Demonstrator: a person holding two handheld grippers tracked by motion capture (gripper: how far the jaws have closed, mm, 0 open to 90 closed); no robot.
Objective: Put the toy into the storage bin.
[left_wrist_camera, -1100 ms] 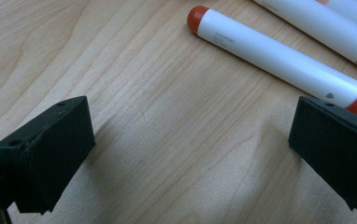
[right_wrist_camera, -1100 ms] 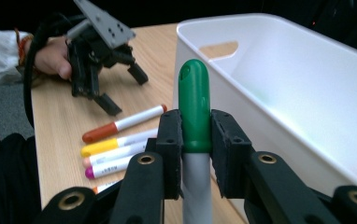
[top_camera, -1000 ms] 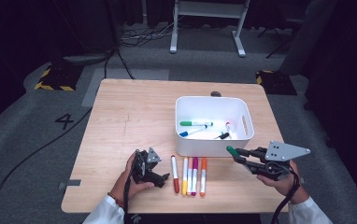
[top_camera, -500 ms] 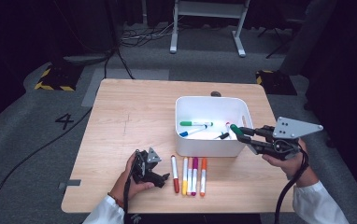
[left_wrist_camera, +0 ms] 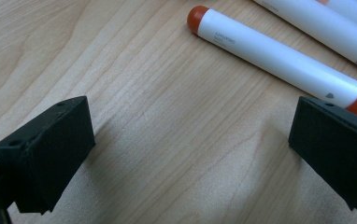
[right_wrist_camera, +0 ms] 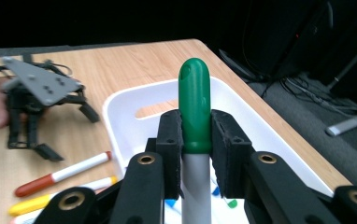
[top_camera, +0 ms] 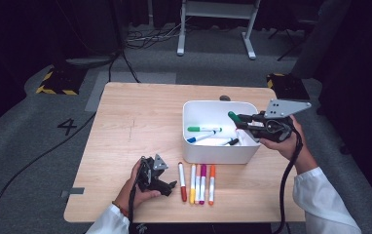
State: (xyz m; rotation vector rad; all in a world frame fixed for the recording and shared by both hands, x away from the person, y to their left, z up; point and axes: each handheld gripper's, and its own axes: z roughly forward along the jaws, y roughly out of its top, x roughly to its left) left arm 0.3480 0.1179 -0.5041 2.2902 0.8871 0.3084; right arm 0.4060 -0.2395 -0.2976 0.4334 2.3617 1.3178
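- Over the white bin (top_camera: 218, 155), right side of the table (top_camera: 140, 117): right gripper (top_camera: 238, 121) has its jaws clamped on a green-capped marker (top_camera: 233, 117), cap end poking out past the pads (right_wrist_camera: 169, 140).
- Step in hand, as I read it: moving markers from the row on the table into the bin; this one sits above the bin's right half, not yet let go.
- Next move calls for lowering a bit, opening the jaws so the marker drops inside the walls, clear of the right rim.
- Left gripper (top_camera: 167, 185) rests on the table near the front edge, jaws spread wide, holding nothing; red marker (left_wrist_camera: 279, 58) lies just past its right jaw.
- Count in bin: three I can make out, namely green-capped (top_camera: 204, 129), blue-capped (top_camera: 199, 137), dark-capped (top_camera: 229, 142).
- Count on table: five in a row, namely red, yellow (top_camera: 192, 183), a pale one (top_camera: 197, 181) (cap colour unclear), magenta (top_camera: 202, 183), orange (top_camera: 212, 184).
- One held. Nine total, one bin, two grippers.
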